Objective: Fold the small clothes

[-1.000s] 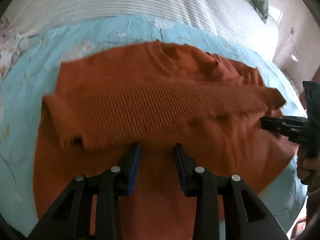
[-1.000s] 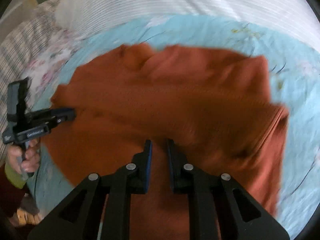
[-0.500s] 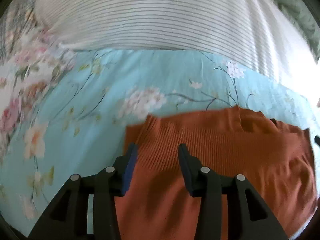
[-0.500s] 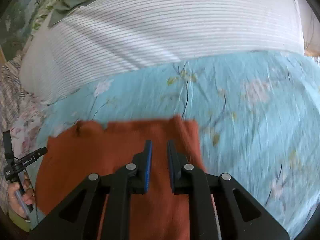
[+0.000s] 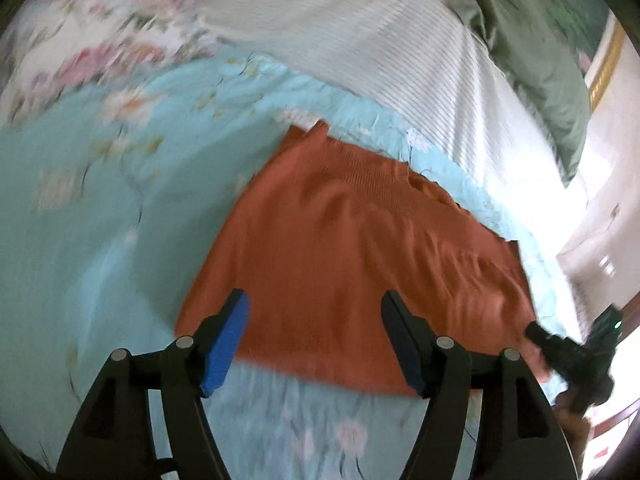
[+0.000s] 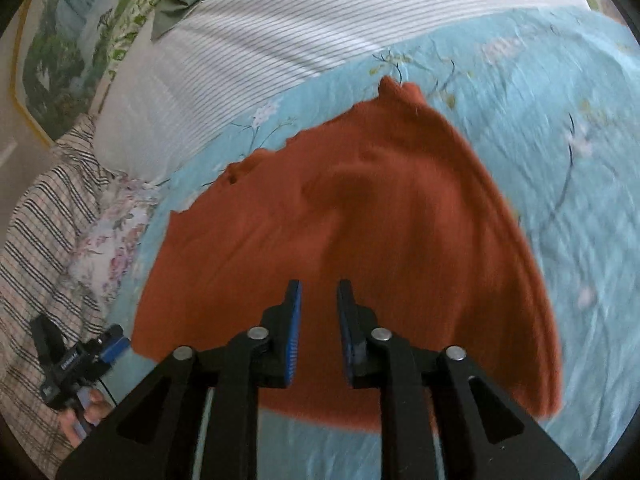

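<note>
Both tongs [image 5: 314, 346] [image 6: 319, 330] angled down over sweater [image 5: 360, 264].

orange knit sweater [image 5: 352, 264], folded, flat on bedspread [image 5: 100, 240]

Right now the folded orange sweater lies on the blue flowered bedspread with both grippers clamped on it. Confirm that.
Not quite. The orange sweater does lie folded on the blue flowered bedspread, but neither the left gripper nor the right gripper grips it; both wrist views show open, empty jaws.
</note>
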`<action>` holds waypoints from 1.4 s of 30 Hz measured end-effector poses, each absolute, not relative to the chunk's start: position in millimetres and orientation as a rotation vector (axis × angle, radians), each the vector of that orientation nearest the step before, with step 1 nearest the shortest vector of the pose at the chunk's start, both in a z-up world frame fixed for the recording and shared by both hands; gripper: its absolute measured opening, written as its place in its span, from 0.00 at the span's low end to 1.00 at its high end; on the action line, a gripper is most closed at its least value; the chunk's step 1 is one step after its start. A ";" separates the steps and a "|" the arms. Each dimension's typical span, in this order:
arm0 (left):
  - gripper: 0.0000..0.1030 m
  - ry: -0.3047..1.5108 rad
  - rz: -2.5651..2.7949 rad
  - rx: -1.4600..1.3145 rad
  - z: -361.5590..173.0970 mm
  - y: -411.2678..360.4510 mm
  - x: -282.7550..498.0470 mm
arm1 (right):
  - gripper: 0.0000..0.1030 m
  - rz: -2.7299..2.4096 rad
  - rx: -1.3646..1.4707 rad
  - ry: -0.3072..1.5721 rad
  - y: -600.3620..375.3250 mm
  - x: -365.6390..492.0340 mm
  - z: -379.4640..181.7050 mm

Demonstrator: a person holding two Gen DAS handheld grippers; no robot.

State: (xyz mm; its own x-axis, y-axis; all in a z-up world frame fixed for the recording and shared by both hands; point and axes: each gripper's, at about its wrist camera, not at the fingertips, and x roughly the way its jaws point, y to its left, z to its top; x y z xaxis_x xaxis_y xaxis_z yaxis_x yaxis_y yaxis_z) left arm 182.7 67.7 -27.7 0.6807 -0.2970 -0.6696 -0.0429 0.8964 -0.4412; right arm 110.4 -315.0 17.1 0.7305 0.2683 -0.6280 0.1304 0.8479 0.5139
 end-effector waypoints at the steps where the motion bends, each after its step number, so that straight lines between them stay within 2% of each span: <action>1: 0.69 0.815 -0.149 -0.485 -29.6 70.8 177.3 | 0.34 0.087 0.570 0.758 -311.1 107.8 16.0; 11: 0.69 0.859 -0.153 -0.581 -57.8 64.6 160.2 | 0.35 0.141 0.566 0.754 -286.4 87.7 19.4; 24: 0.71 0.832 -0.053 -0.717 -76.3 83.0 218.5 | 0.36 0.139 0.577 0.758 -283.5 89.6 17.4; 27: 0.62 0.822 -0.025 -0.692 -74.4 83.4 224.0 | 0.36 0.140 0.587 0.763 -287.5 94.1 14.4; 29: 0.35 0.824 -0.022 -0.679 -73.5 83.2 226.8 | 0.36 0.138 0.602 0.762 -292.6 96.6 12.9; 32: 0.15 0.800 -0.071 -0.666 -63.5 80.5 225.3 | 0.36 0.129 0.615 0.752 -302.3 99.5 15.6; 38: 0.08 0.704 -0.184 -0.476 -14.0 28.7 215.9 | 0.36 0.132 0.636 0.738 -324.1 112.5 27.2; 42: 0.07 0.652 -0.283 -0.221 13.4 -45.2 207.6 | 0.36 0.191 0.659 0.740 -333.5 125.1 33.6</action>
